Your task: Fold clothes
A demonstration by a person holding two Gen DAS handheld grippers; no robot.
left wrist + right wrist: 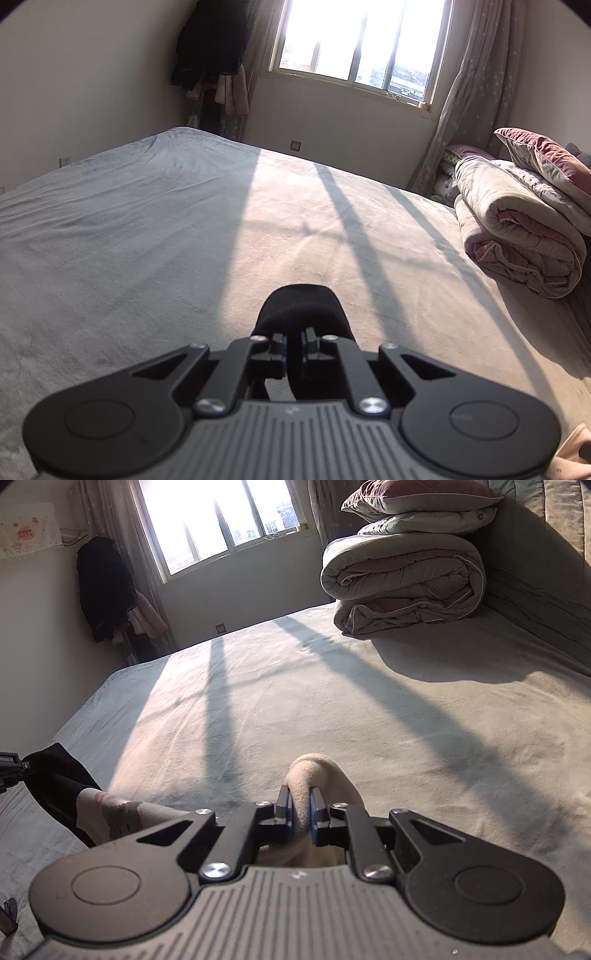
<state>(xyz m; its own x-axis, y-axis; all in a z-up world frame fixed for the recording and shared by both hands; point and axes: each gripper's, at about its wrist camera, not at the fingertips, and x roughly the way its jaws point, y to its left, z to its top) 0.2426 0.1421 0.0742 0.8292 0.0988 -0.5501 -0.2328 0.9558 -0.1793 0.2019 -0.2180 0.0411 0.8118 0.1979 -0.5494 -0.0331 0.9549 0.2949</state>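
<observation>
i could read no brand on either tool; the pink writing on the wall poster was too small to make out. my left gripper had its jaws clenched on a black, matte fold of the garment, held just above the plush grey bed near its front edge. my right gripper had its jaws grasping a cream fleecy fold of the same garment, whose printed pink-and-cream panel trailed toward the bed's left edge. a rolled quilt sat at the far right corner.

a home bedroom: wide bed, rolled quilts, curtained window
</observation>
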